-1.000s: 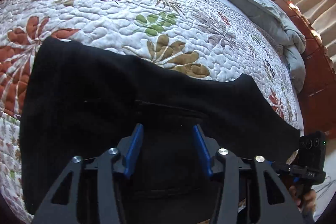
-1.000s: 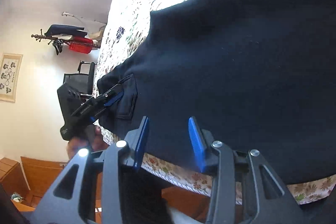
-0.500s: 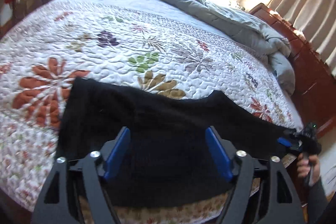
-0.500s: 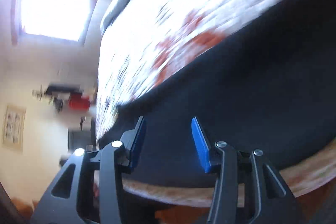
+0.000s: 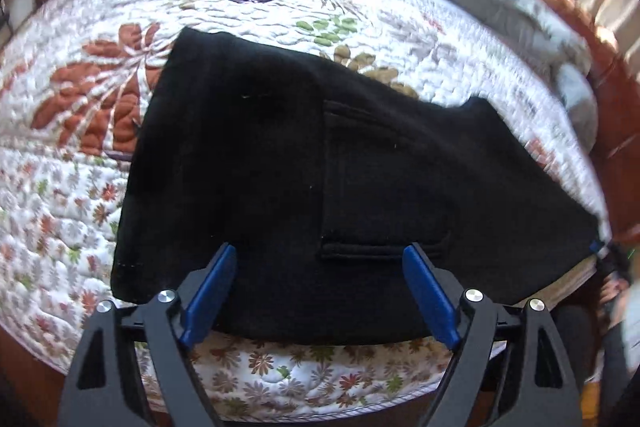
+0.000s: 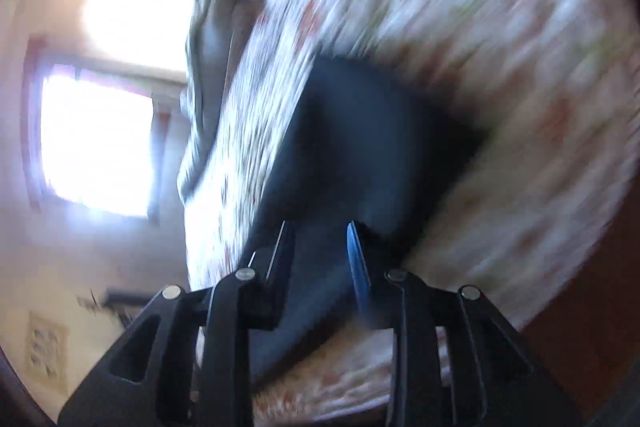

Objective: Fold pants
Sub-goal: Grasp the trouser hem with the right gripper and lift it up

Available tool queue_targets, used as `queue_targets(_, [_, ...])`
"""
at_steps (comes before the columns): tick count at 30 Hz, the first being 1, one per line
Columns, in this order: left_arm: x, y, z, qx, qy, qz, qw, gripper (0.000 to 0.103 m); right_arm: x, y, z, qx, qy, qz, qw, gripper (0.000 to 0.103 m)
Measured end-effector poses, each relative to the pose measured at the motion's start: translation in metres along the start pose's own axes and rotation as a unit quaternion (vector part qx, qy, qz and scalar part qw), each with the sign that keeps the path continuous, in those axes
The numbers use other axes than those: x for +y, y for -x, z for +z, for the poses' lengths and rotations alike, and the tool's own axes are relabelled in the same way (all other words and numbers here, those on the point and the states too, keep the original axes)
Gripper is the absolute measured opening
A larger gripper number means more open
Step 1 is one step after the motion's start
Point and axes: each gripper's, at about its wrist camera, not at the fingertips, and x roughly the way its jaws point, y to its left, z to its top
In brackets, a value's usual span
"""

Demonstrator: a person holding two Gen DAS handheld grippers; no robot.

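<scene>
Since the earlier frame, both views have shifted: black pants (image 5: 320, 163) now fill the centre of the left view, folded on the floral quilt (image 5: 72, 187). Left gripper (image 5: 318, 269) has just been opening; its jaws stand released, wide, the pants' near edge lying between them untouched. Right gripper (image 6: 318, 247), blurred, has just been closing; dark cloth appears between its jaws, grip cannot be told.

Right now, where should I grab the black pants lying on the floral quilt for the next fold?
Pinch the black pants at their far-left edge near the red leaf, coming from the left; that end lies flat and free on the floral quilt.
</scene>
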Motion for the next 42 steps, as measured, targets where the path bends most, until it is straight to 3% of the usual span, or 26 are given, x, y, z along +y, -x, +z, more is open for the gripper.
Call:
queue_targets(4, [0.005,0.001,-0.003,-0.006,0.019,-0.017,0.9997,0.085,-0.031,0.034,0.032,-0.062,-0.045,0.028,0.997,0.027])
queue_targets(5, [0.004,0.0,-0.003,-0.006,0.018,-0.015,0.9997,0.086,-0.033,0.042,0.036,-0.08,-0.045,0.02,0.996,0.029])
queue_targets(6, [0.003,0.0,-0.003,-0.005,0.016,-0.014,0.9998,0.087,-0.036,0.048,0.039,-0.092,-0.048,0.014,0.995,0.039])
queue_targets(8, [0.003,-0.001,-0.003,-0.004,0.015,-0.013,0.9998,0.088,-0.046,0.056,0.038,-0.106,-0.065,0.033,0.992,0.041])
queue_targets(12, [0.002,0.0,-0.002,-0.005,0.022,-0.015,0.9996,0.088,-0.058,0.046,0.021,-0.075,-0.088,0.066,0.991,0.047])
queue_targets(18, [0.002,-0.002,-0.001,-0.003,0.019,-0.01,0.9998,0.088,-0.061,0.03,-0.003,-0.058,-0.09,0.069,0.992,0.048])
queue_targets(25, [0.001,-0.003,-0.001,-0.002,0.017,-0.009,0.9998,0.088,-0.034,0.011,0.008,-0.043,-0.055,0.102,0.992,0.051])
queue_targets(27, [0.001,-0.004,-0.001,-0.002,0.017,-0.011,0.9998,0.088,-0.042,0.005,0.005,-0.042,-0.06,0.087,0.993,0.041])
queue_targets(31, [0.003,-0.004,-0.002,-0.005,0.024,-0.017,0.9996,0.088,-0.044,0.009,0.001,-0.043,-0.053,0.102,0.992,0.043])
queue_targets(36, [0.003,-0.003,-0.003,-0.004,0.021,-0.016,0.9996,0.089,-0.03,0.004,0.008,-0.029,-0.029,0.078,0.996,0.042])
queue_targets(38, [0.003,-0.003,-0.003,-0.005,0.023,-0.017,0.9996,0.089,-0.027,0.003,0.008,-0.027,-0.033,0.065,0.997,0.032])
queue_targets(40, [0.003,-0.002,-0.004,-0.006,0.024,-0.02,0.9995,0.089,-0.023,0.002,0.009,-0.026,-0.037,0.056,0.997,0.011])
queue_targets(42, [0.003,-0.002,-0.004,-0.006,0.023,-0.019,0.9996,0.089,-0.017,0.002,0.01,-0.028,-0.033,0.041,0.998,0.01])
